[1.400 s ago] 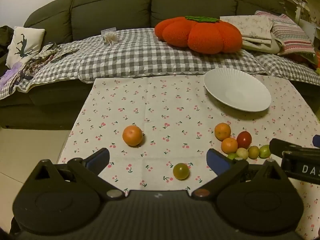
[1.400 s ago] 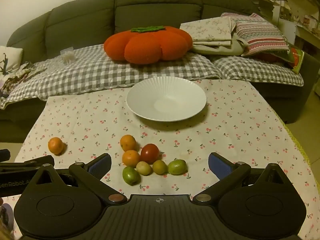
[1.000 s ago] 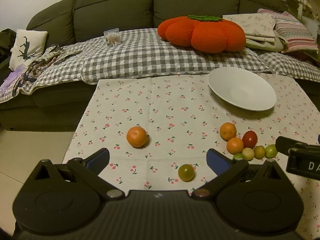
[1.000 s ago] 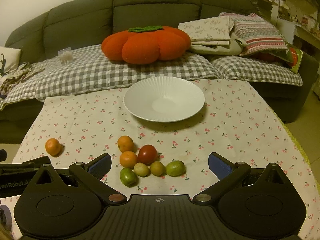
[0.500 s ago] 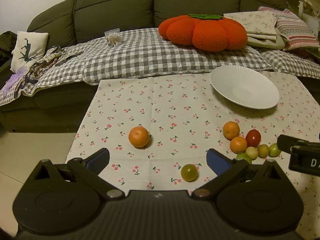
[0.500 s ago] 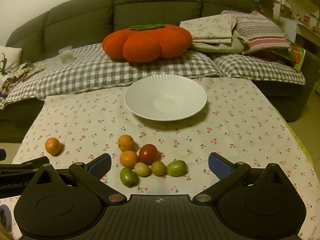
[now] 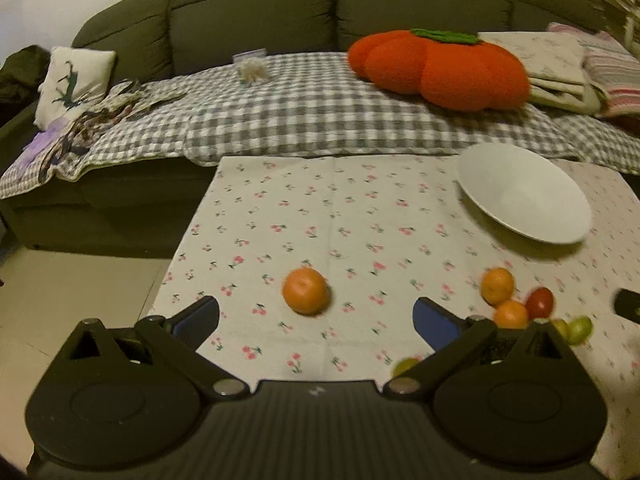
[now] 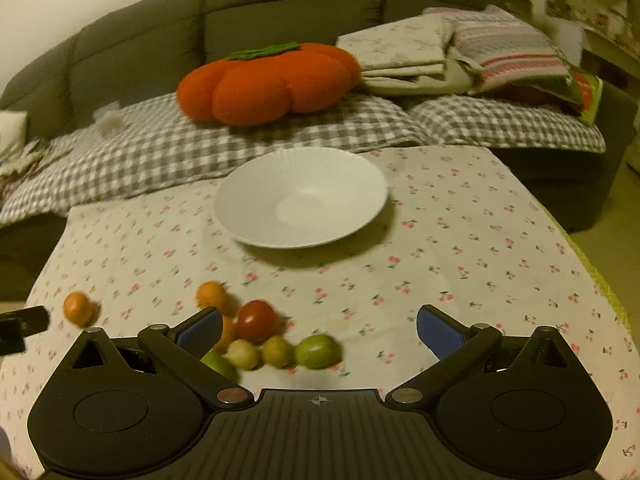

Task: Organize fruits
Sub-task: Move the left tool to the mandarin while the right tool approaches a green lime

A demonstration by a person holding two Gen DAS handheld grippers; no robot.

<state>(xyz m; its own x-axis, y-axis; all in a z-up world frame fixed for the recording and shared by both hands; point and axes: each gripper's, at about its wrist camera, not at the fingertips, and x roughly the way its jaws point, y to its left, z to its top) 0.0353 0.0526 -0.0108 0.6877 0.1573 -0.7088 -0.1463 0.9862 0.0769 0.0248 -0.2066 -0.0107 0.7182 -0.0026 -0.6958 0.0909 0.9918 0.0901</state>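
Both my left tongs [image 7: 316,318] and right tongs [image 8: 318,326] gape, holding nothing; no legible writing. Round orange mandarin [image 7: 306,291] lies alone on the cherry-print bench [image 7: 360,208]; beyond, the white ribbed ceramic bowl [image 8: 256,196].

Worktop covering: matt woven cream cloth with a small cherry print [image 8: 460,248]. Round white bowl [image 8: 256,216]: smooth, faintly glossy ceramic look, finely ribbed wall. Orange pumpkin-shaped cushion [image 8: 268,84]: fuzzy plush; grey-and-white checked sofa blanket [image 7: 304,120]: quilted, matt; small round red fruit [image 8: 257,321]: glossy skin.
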